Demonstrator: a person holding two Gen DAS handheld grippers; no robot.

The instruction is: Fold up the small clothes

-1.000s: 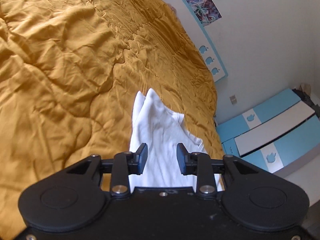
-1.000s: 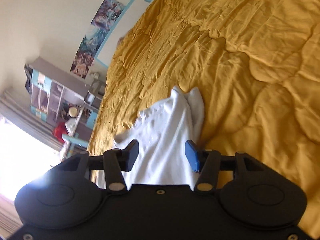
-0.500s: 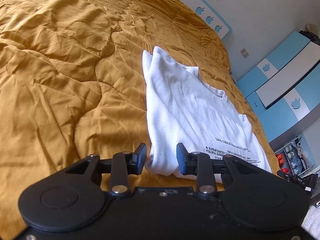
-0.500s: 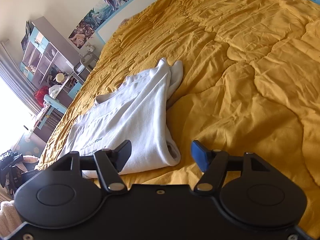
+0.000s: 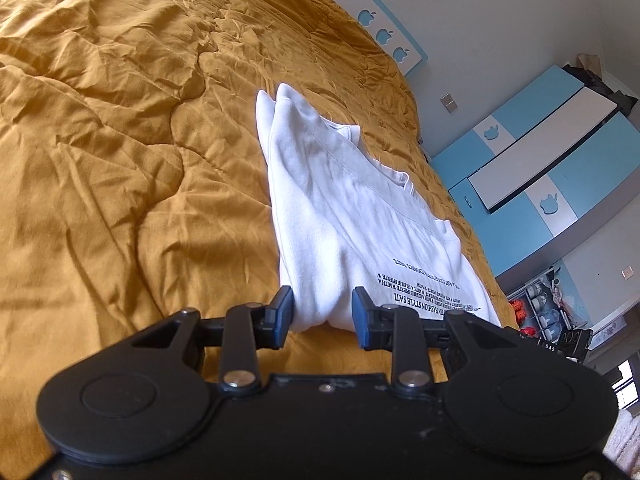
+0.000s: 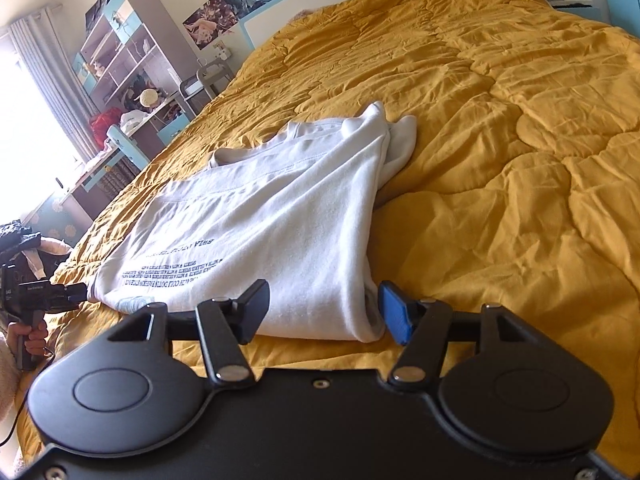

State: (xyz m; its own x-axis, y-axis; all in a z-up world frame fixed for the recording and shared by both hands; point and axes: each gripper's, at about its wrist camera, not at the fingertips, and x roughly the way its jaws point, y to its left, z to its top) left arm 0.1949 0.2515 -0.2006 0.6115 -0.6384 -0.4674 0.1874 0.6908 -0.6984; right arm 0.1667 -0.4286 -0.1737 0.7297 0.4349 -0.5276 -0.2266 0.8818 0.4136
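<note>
On the yellow quilt (image 6: 520,128) that covers the bed, a white T-shirt (image 6: 280,216) lies folded lengthwise, with the two sleeves stacked at the far end and the hem at the near end. Lines of dark printed text (image 6: 176,270) run across the shirt near the hem.

Left wrist view: the left gripper (image 5: 322,316) sits at the near left corner of the T-shirt (image 5: 340,216). The folded edge bulges up between its two blue pads (image 5: 282,314). The left pad touches the cloth; whether the right pad does cannot be told. The jaws stand part-way apart.

Right wrist view: the right gripper (image 6: 324,308) sits at the near right corner of the shirt. The corner lies between the jaws, which are closing. A wide gap remains, and the pads (image 6: 394,312) do not press the cloth.

At the far left of the right wrist view, a hand (image 6: 28,338) holds the handle of the other gripper.

A blue and white wardrobe (image 5: 532,168) stands beyond the right side of the bed. Shelves (image 6: 120,52) and a bright window (image 6: 28,128) stand beyond the left side
</note>
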